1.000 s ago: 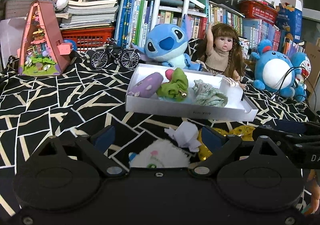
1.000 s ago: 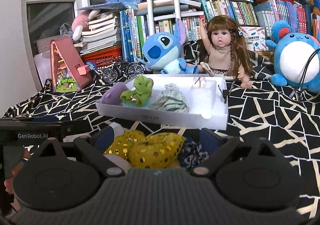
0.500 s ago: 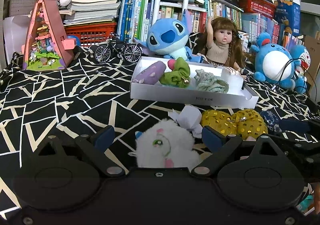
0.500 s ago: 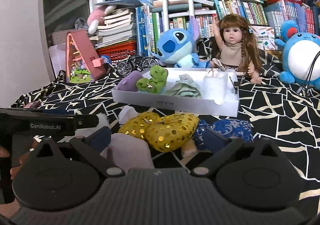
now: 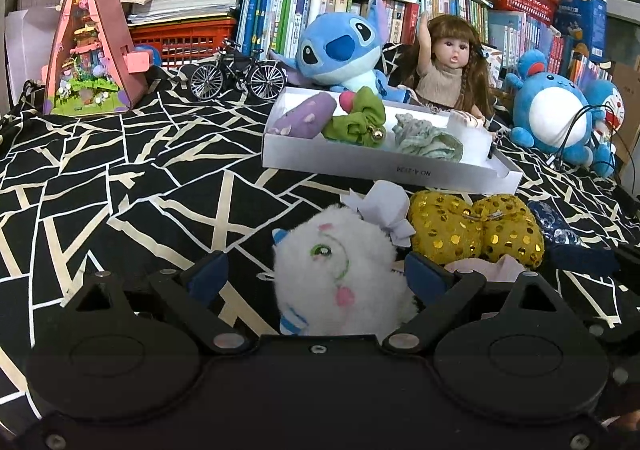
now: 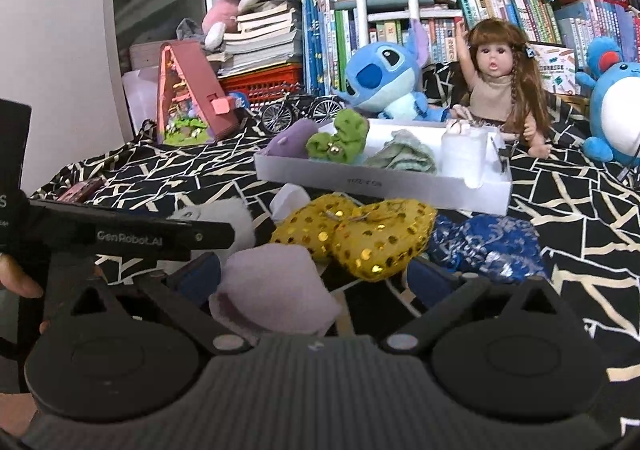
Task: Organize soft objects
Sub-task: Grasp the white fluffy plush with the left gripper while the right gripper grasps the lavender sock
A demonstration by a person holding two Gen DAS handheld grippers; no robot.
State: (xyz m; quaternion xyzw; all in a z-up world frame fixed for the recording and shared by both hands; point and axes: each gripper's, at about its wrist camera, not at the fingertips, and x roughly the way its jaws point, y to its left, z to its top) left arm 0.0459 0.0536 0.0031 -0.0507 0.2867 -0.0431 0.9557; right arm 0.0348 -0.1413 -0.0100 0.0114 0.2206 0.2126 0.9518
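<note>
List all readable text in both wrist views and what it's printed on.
"GenRobot.AI": white print on the side of the left hand-held gripper, seen from the right wrist view.
"NO A-2134", roughly: small print, upside down, on the front wall of the white box; the digits are uncertain.
Book spines and the blue carton on the shelf: printed, too small to read.
Partial white letters at the right wrist view's left edge: cut off, unreadable.

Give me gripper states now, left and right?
Left gripper: open, fingers either side of the white plush, not gripping.
Right gripper: open, just widened, pale purple soft piece between fingers, ungripped.
</note>
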